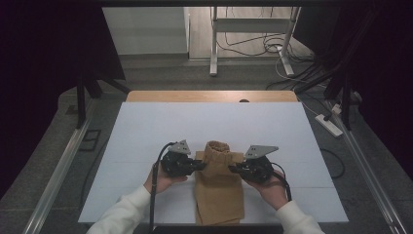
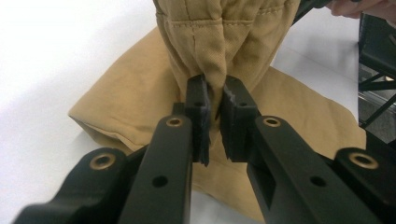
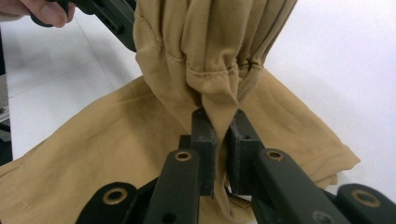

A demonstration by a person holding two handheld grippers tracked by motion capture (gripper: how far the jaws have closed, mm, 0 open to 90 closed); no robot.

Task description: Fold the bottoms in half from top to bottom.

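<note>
A tan cloth garment (image 1: pixel 219 187) lies on the white table top (image 1: pixel 146 131), its gathered waistband end lifted up between both grippers. My left gripper (image 1: pixel 198 165) is shut on a fold of the cloth at the garment's left side; in the left gripper view the jaws pinch tan fabric (image 2: pixel 215 56) at the gripper tips (image 2: pixel 214 100). My right gripper (image 1: pixel 234 168) is shut on the right side of the same bunched end; the right gripper view shows stitched, pleated cloth (image 3: pixel 210 60) rising from its tips (image 3: pixel 220 122). The rest of the garment spreads flat toward the table's near edge.
The wooden table edge (image 1: pixel 209 95) runs along the far side. Beyond it stand a metal desk frame (image 1: pixel 253 34) and loose cables (image 1: pixel 253 46) on the floor. A power strip (image 1: pixel 329 125) lies on the floor at the right. Dark curtains hang at both sides.
</note>
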